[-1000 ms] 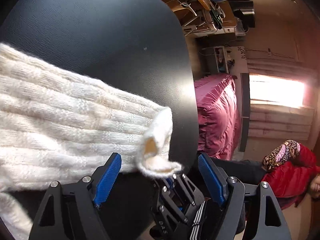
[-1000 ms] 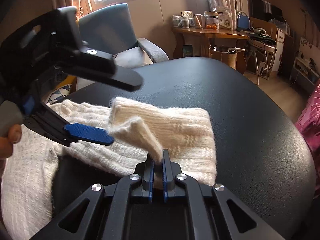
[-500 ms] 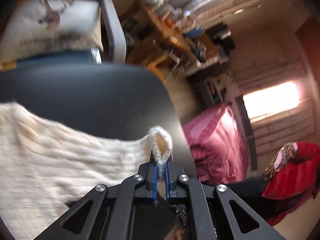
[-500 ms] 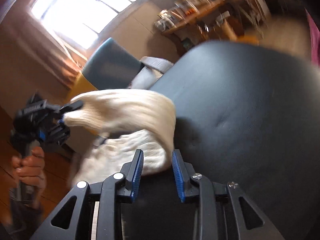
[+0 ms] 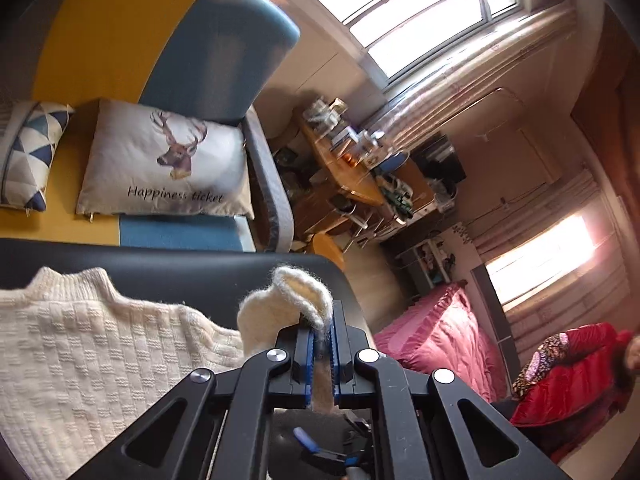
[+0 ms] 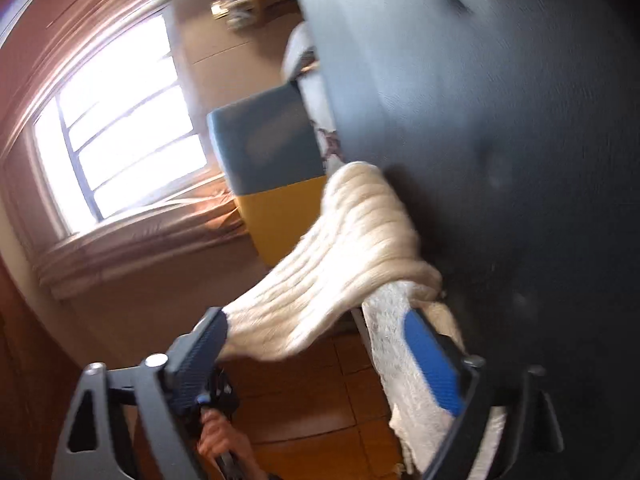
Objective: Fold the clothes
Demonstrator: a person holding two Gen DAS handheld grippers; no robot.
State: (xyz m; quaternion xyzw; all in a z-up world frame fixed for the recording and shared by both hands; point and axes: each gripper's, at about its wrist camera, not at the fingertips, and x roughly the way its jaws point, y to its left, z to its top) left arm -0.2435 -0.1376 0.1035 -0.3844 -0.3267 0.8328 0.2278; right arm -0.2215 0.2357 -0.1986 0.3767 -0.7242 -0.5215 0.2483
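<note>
We see the black table point(image 5: 168, 268) w/ our cream sweater point(image 5: 92, 360) lying on it. Our left gripper point(image 5: 320, 344) pinches the sweater's cuff point(image 5: 288, 300) tight, lifted up. Our right gripper point(image 6: 320, 360) is wide apart, nothing pinched, next to the hanging sleeve point(image 6: 340, 264).

The left gripper point(image 5: 320, 344) is clamped on the cuff point(image 5: 292, 300) of a cream knit sweater point(image 5: 92, 360), lifting it above the black tabletop point(image 5: 200, 272) (near its far edge); the sweater's body spreads left, collar toward a deer-print cushion point(image 5: 164, 164).
</note>
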